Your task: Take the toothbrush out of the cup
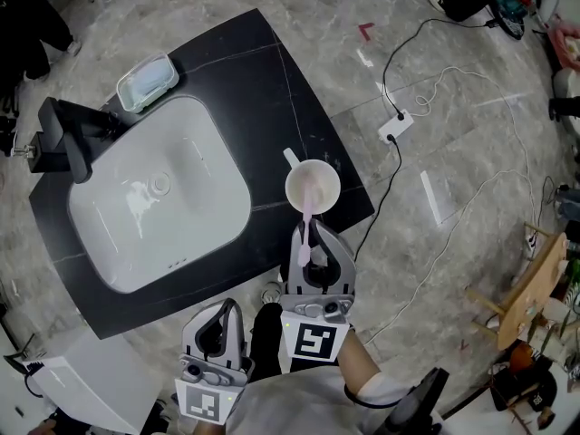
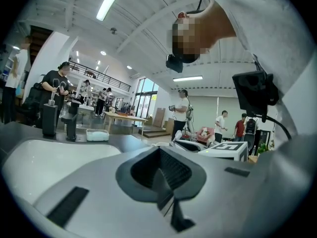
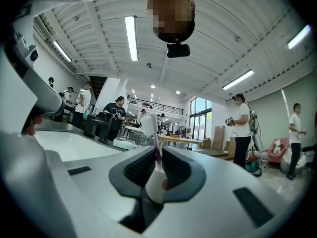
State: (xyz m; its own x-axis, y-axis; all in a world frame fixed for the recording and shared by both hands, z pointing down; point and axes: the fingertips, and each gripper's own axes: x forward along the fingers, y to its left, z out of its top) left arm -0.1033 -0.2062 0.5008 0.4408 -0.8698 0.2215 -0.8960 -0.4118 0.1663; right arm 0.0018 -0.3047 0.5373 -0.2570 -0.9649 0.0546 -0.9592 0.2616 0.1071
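A white cup stands on the black counter to the right of the sink. A pink toothbrush leans out of it toward me, its head in the cup. My right gripper is level just in front of the cup, shut on the toothbrush's handle. In the right gripper view the toothbrush stands upright between the pads of the right gripper. My left gripper hangs low near my body, off the counter's front edge, shut and empty; in its own view the left gripper has nothing between its jaws.
A white sink fills the counter's left half, with a black faucet at its far left and a clear tray behind it. On the floor to the right lie a power strip and cables; a wooden chair stands further right.
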